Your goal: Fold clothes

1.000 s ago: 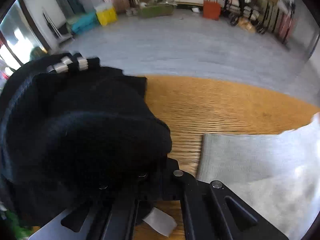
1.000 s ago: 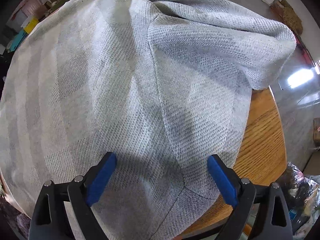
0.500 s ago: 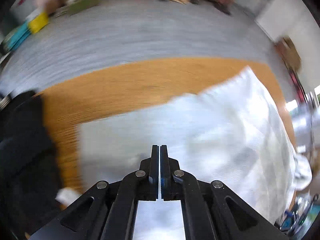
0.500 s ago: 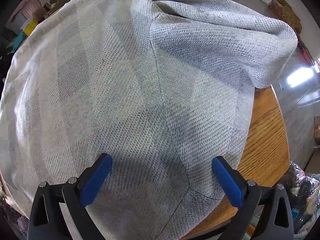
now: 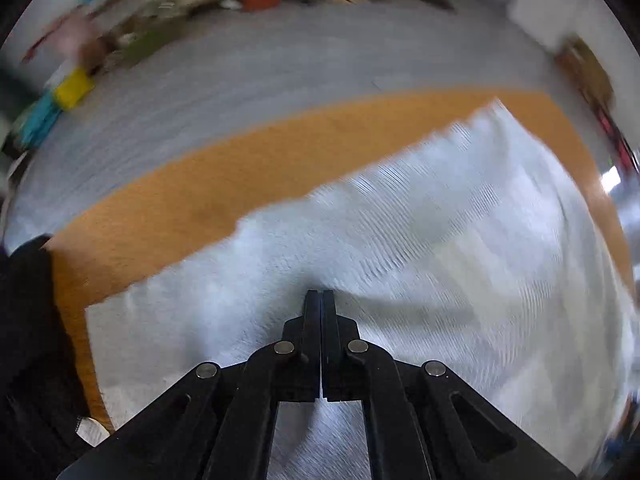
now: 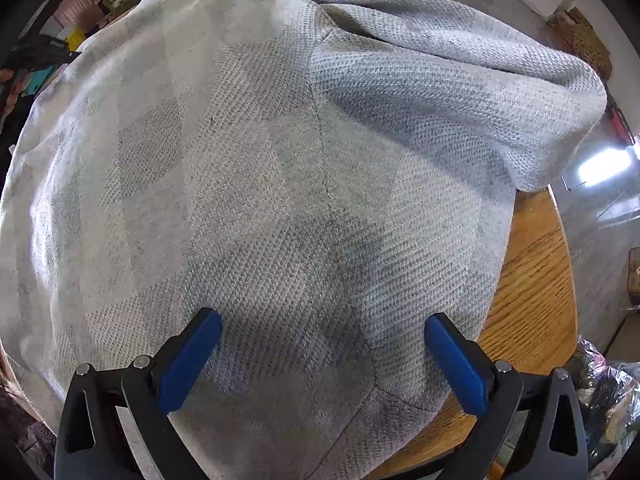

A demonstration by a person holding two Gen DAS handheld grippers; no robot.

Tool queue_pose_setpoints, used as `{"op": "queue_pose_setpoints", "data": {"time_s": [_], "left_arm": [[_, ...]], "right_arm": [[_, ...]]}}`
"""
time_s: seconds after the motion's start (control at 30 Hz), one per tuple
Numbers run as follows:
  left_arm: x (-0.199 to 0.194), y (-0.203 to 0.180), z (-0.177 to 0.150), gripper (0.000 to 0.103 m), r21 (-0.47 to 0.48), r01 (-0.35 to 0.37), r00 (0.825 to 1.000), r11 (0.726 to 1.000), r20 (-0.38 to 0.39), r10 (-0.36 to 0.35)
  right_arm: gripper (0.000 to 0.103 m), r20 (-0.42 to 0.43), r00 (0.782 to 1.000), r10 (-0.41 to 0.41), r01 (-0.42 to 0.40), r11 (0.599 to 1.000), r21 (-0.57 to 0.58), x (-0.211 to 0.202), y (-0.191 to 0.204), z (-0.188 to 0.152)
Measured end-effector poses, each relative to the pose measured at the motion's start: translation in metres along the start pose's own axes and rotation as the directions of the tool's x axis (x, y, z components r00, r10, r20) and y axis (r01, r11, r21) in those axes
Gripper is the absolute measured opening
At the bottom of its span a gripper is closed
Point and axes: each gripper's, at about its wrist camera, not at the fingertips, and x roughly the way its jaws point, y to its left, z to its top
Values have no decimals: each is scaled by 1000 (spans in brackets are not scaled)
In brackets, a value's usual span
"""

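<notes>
Left wrist view: left claw (image 5: 321,300) is closed tight, pads together, nothing pinched between them. It sits over the near part of the grey knit top (image 5: 420,264), which lies spread on the wooden tabletop (image 5: 224,184). Frame is motion-blurred. A black garment (image 5: 28,320) lies at the tabletop's left edge, apart from the grey one. Floor and room clutter beyond, too smeared to read.

Right wrist view: right claw (image 6: 322,354) stands wide, blue pads (image 6: 192,354) well apart, pointing down over the top (image 6: 248,184). Whether the pads touch the cloth cannot be told; they grip nothing. A seam runs up between the pads; a sleeve (image 6: 460,80) lies bunched and folded over at upper right, its cuff end reaching the bare tabletop (image 6: 528,280).

Judgement: black item looks set aside; the grey top is the one in hand, laid out but not yet folded. Step is the start of its fold, both claws positioning.

Next move calls for: left claw must open before it can take an edge; right claw is ready to close on cloth. Sleeve likely needs flattening or tucking first, then matched grips on one side to carry it over.
</notes>
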Motion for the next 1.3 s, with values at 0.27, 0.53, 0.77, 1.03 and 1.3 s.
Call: {"op": "queue_pose_setpoints", "data": {"time_s": [0.27,0.53,0.77,1.03,1.3], "left_arm": [[-30,41,-14,1,-73,68,990,995,129,-58],[-79,36,-90,1,40,132,991,990,-15,-131],[-52,43,-125,1,5,6,995,1000,-97,-6],[-54,87,-129,1,-175,192,981,966,64,-183],[-121,115,-290,1,-232,322,945,918,22,-326]], "right_arm": [[74,58,994,98,-98,995,-5,-13,25,1],[64,324,921,215,-92,930,-355,-46,147,139],[52,197,959,204,-123,925,-359,42,264,234],[71,220,961,168,-115,966,-233,58,284,290],[69,118,882,456,-398,855,-332,12,254,189]]}}
